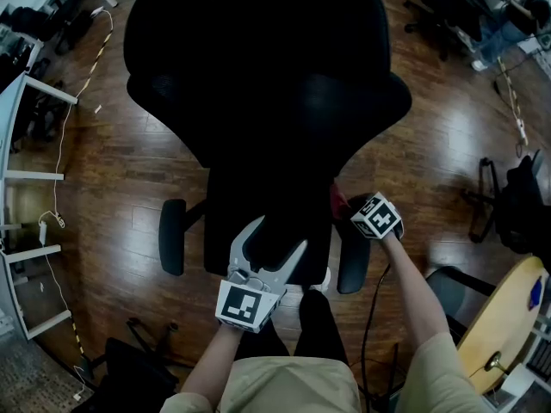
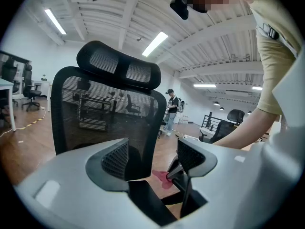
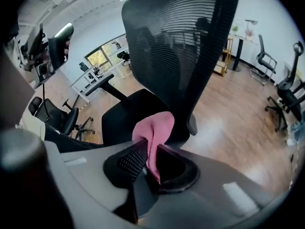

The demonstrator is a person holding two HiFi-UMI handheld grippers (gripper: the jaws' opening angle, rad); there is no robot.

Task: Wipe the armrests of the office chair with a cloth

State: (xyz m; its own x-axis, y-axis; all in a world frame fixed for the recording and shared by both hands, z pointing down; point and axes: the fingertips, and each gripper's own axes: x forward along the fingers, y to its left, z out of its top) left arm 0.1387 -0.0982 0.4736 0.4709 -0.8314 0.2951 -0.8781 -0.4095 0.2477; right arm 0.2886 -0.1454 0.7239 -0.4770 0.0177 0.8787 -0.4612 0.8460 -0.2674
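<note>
— Nearest the person, how do the grippers stand?
— Left gripper [image 2: 152, 159] spread, empty, over the seat [image 1: 258, 200]; right gripper [image 3: 152, 159] clamped on the pink cloth [image 3: 155, 130], at the right armrest's [image 1: 353, 261] rear end; contact unclear.
— Progress?
— Early, apparently: nothing looks wiped yet, and the left armrest [image 1: 172, 235], farther off, remains.

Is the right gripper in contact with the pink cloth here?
Touching. In the right gripper view, the right gripper has its jaws shut on the pink cloth, which bunches out beyond them.
</note>
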